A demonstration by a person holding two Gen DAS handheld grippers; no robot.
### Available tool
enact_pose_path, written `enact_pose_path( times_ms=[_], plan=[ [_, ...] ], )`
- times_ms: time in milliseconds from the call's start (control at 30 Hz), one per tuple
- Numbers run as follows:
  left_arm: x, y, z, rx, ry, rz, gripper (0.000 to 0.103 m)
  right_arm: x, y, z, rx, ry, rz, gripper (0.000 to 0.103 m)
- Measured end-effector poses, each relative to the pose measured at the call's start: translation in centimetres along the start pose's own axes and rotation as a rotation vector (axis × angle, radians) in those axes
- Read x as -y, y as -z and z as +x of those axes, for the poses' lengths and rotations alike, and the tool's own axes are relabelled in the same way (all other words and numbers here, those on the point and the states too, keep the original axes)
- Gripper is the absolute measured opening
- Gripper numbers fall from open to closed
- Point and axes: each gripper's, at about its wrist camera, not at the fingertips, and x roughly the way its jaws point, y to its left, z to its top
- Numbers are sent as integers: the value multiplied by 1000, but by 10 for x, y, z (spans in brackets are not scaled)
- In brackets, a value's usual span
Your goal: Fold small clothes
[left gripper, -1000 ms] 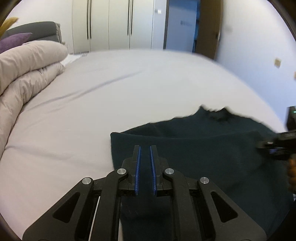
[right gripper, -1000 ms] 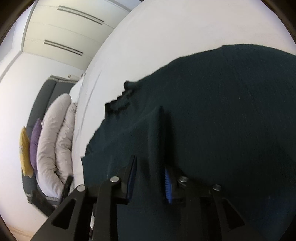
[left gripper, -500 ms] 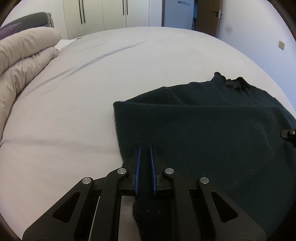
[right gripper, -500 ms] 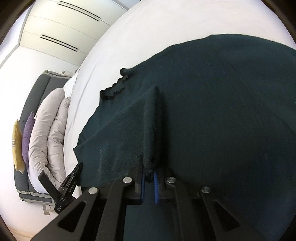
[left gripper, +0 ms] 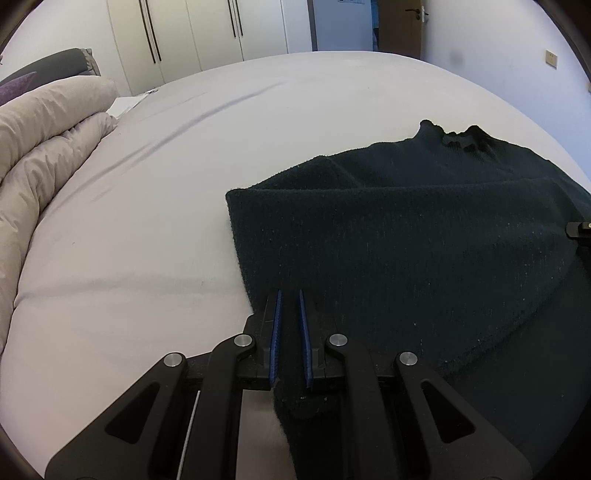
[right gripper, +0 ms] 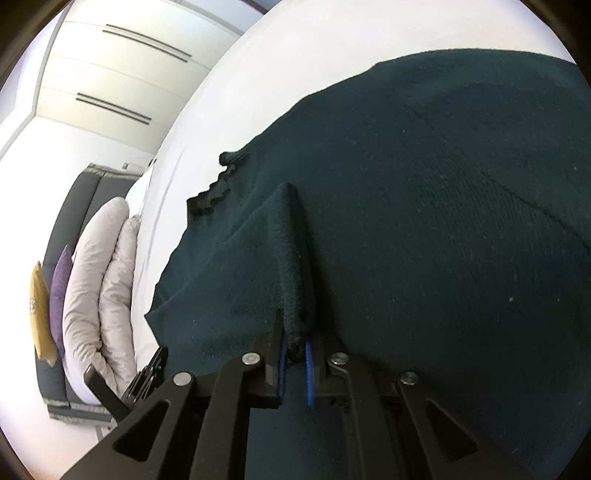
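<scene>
A dark teal knit sweater [left gripper: 424,236] lies on the white bed [left gripper: 147,229], its ruffled collar [left gripper: 465,138] at the far side. One side is folded over the body. My left gripper [left gripper: 290,306] is shut on the near edge of that folded flap. My right gripper [right gripper: 293,349] is shut on the other corner of the same flap, which stands up as a ridge [right gripper: 291,251] between its blue pads. The right gripper's tip [left gripper: 580,229] shows at the right edge of the left wrist view; the left gripper [right gripper: 125,384] shows at lower left of the right wrist view.
A rolled beige duvet [left gripper: 44,147] lies along the left side of the bed, with purple and yellow cushions [right gripper: 55,288] and a grey headboard behind it. White wardrobes [left gripper: 207,33] and a doorway [left gripper: 399,26] stand beyond the bed.
The right gripper has closed on the flap's corner. Both grippers have carried the folded flap across the sweater's body, and the left wrist view has tilted down toward the bed.
</scene>
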Motion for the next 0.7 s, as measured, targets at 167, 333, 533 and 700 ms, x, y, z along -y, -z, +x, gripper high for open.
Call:
enact_pose_path(
  times_ms=[167,333,533,700],
  plan=[
    [0,3,1,7,-1,-3,10,-5,6,-35,91,148,-13,25],
    [4,4,1,11,-23,15,9,-51,13,-60,225,75,-136,25],
    [-3,6,2,8,5,-18,10,-89,13,26,29,-97,-233,25],
    [-12,8,3,9,43,-58,10,-30,-5,57,-8,-194,-76,0]
  ],
)
